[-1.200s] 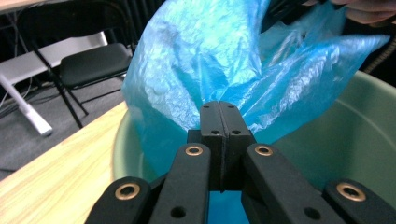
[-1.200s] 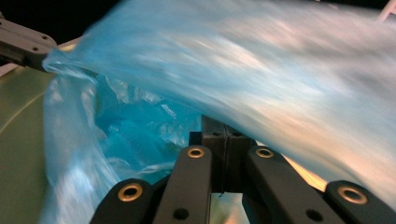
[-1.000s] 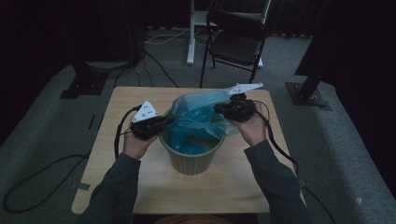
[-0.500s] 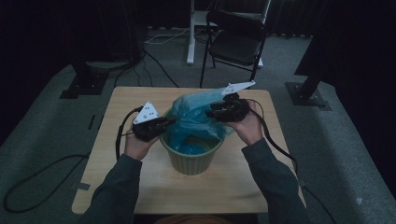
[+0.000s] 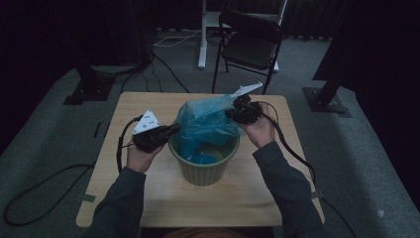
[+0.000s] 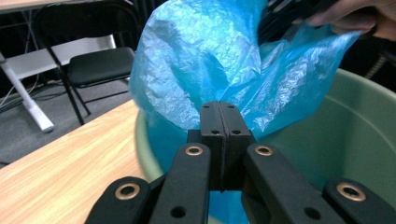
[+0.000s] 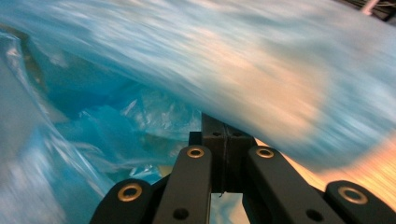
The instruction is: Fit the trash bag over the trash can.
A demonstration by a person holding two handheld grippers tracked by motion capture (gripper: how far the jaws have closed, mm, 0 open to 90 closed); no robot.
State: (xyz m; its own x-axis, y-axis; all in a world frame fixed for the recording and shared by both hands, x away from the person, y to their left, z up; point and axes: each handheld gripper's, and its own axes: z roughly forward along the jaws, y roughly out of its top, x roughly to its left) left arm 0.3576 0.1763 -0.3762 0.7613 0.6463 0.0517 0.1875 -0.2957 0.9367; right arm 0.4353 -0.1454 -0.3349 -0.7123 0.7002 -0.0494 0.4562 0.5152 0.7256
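1. Your right gripper (image 5: 233, 113) has just opened and snapped closed again; it now sits higher, at the bag's 2 o'clock edge, jaws pressed together with film apparently pinched between them.
2. Your left gripper (image 5: 174, 129) has stayed clamped on the bag at 9 o'clock.
3. That regrip suggests you are spreading the bag's mouth over the rim.
4. Count: one blue bag (image 5: 205, 124), half inside one green bucket (image 5: 205, 171) at the centre of one table (image 5: 124, 106); two grippers; one chair (image 5: 250, 42) at 12 o'clock.
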